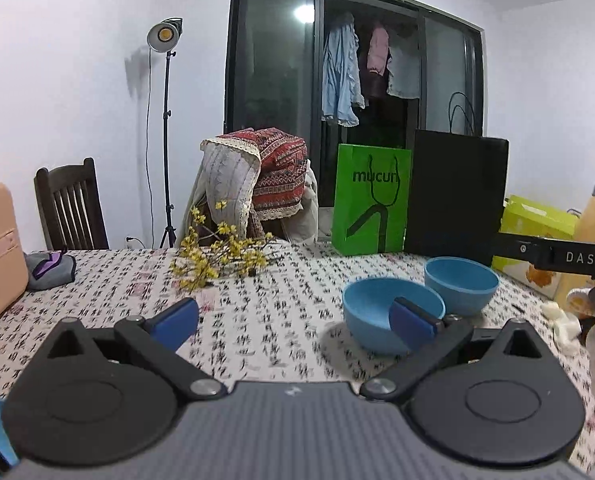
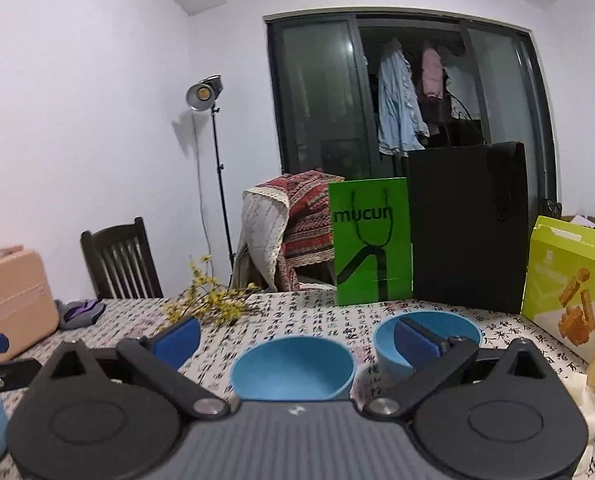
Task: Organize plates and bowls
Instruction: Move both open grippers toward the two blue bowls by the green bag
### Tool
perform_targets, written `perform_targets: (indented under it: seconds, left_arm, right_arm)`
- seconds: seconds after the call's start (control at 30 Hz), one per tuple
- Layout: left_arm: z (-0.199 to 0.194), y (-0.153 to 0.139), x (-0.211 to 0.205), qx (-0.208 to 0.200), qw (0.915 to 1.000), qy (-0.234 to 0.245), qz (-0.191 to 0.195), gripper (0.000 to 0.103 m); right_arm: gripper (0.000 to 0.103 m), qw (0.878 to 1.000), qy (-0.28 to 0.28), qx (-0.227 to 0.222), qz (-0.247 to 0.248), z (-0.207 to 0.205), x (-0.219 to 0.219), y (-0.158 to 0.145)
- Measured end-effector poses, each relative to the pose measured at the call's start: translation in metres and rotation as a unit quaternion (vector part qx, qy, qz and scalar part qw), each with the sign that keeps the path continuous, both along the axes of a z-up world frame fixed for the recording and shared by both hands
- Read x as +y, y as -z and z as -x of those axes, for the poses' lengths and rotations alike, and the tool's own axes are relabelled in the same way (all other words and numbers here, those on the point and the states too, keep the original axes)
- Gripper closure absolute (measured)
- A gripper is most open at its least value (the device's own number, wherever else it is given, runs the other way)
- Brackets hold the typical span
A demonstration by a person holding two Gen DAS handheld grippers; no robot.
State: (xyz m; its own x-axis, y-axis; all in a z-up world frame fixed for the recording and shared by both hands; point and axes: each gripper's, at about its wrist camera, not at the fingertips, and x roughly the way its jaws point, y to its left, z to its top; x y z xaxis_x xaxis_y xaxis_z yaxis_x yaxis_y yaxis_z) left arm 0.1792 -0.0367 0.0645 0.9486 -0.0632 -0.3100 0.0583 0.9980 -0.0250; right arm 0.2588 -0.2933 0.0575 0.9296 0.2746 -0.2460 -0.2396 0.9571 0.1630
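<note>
We've got both grippers over the table [image 1: 257, 320], jaws spread wide, nothing held. Left gripper [image 1: 295, 320] sits left of the two blue bowls — near bowl [image 1: 377, 312] just beside its right fingertip. Right gripper [image 2: 297, 340] faces the near bowl, which sits between its fingers; far bowl [image 2: 457, 328] is behind the right fingertip. Bowls side by side, upright, before the green bag [image 2: 371, 240].
</note>
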Motion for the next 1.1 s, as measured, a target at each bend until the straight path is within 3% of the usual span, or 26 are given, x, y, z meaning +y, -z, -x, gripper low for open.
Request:
perform_targets:
  seconds: [0.3,0.47,0.77,1.1]
  left_arm:
    - [-0.044,-0.001,-0.008,0.027,0.9992,0.000,0.030,0.000]
    - [-0.066,0.005,-0.010,0.041,0.9983,0.000,0.041,0.000]
    - [-0.100,0.013,-0.021,0.059,0.9958,0.016,0.068,0.000]
    - [-0.130,0.027,-0.030,0.088,0.9931,0.005,0.076,0.000]
  right_arm:
    - [0.000,1.000,0.002,0.002,-0.025,-0.052,0.001,-0.008]
    - [0.000,0.998,-0.003,0.005,-0.070,-0.086,-0.008,0.007]
    - [0.000,0.991,0.026,0.052,-0.117,-0.113,-0.040,0.042]
    - [0.000,0.997,0.043,0.049,-0.051,-0.122,-0.022,0.055]
